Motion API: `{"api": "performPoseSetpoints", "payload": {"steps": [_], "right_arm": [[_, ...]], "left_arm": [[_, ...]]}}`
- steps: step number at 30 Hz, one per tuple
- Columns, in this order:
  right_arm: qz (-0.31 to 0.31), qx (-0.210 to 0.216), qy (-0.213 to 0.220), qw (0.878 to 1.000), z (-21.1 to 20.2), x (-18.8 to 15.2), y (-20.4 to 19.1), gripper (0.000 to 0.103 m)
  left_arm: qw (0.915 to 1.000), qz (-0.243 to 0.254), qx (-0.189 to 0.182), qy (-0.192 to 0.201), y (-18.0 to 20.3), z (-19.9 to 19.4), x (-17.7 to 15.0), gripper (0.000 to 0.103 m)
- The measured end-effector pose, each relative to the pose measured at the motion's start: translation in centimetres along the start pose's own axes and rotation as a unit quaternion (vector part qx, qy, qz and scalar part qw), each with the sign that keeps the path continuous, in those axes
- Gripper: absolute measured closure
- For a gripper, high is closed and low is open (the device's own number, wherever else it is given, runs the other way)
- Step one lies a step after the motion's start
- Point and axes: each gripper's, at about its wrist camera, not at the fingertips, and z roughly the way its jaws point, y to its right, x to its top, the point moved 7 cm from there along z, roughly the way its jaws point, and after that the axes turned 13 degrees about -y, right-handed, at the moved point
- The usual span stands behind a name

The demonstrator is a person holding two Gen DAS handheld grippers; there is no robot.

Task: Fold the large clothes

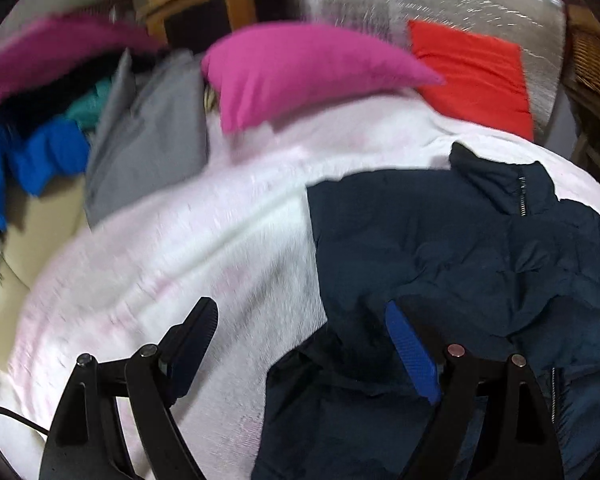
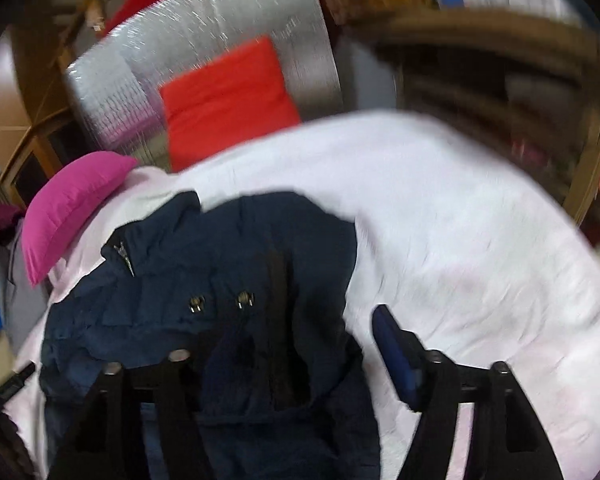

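Observation:
A dark navy padded jacket (image 1: 460, 248) lies crumpled on a white sheet (image 1: 188, 240). Its collar and zip point to the far side. My left gripper (image 1: 300, 320) is open above the jacket's left edge, with one finger over the sheet and the blue-padded finger (image 1: 412, 356) over the jacket. In the right wrist view the jacket (image 2: 220, 280) shows two metal snaps, and my right gripper (image 2: 292, 344) is open over its right part. Jacket cloth bulges up between the jaws. Its left finger is hidden by the jacket, and its right finger (image 2: 396, 356) is over the sheet (image 2: 480, 240). Both views are blurred.
A pink pillow (image 1: 300, 76) and a red cushion (image 1: 476, 72) lie at the far side against a silver padded panel (image 2: 220, 40). A grey cloth (image 1: 152, 136) and a heap of blue, teal and magenta clothes (image 1: 40, 152) lie at the left. Wooden furniture (image 2: 500, 60) stands behind.

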Motion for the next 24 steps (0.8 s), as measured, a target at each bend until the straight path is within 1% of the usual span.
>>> {"api": "performPoseSetpoints", "payload": {"steps": [1,3,4,7,10,15,21,24], "right_arm": [[-0.004,0.0,0.009,1.0,-0.5,0.1,-0.1,0.027],[0.0,0.02,0.026,0.999,-1.4,0.2,-0.4,0.027],[0.001,0.026,0.027,0.999,-1.9,0.0,-0.2,0.027],[-0.002,0.04,0.013,0.999,-2.2,-0.5,-0.8,0.027],[-0.008,0.052,-0.008,0.999,-1.9,-1.2,-1.8,0.027],[-0.031,0.05,-0.033,0.998,-0.6,-2.6,-3.7,0.027],[-0.042,0.064,-0.05,0.996,0.6,-3.3,-5.0,0.027],[-0.036,0.066,-0.054,0.996,1.1,-3.3,-5.1,0.027]], "left_arm": [[0.9999,0.006,0.008,0.013,0.2,-0.6,0.0,0.017],[0.9991,0.016,0.017,0.036,0.5,-1.8,0.0,0.017],[0.9986,0.018,0.019,0.045,0.5,-2.5,0.1,0.017],[0.9976,0.016,0.016,0.066,0.6,-3.8,0.1,0.017],[0.9967,0.012,0.004,0.08,0.8,-4.8,0.0,0.017],[0.9965,0.009,-0.002,0.082,1.1,-4.9,0.0,0.017],[0.9964,0.014,-0.004,0.083,2.0,-5.0,-0.1,0.017],[0.9964,0.014,-0.004,0.083,2.3,-4.9,-0.1,0.017]]}}
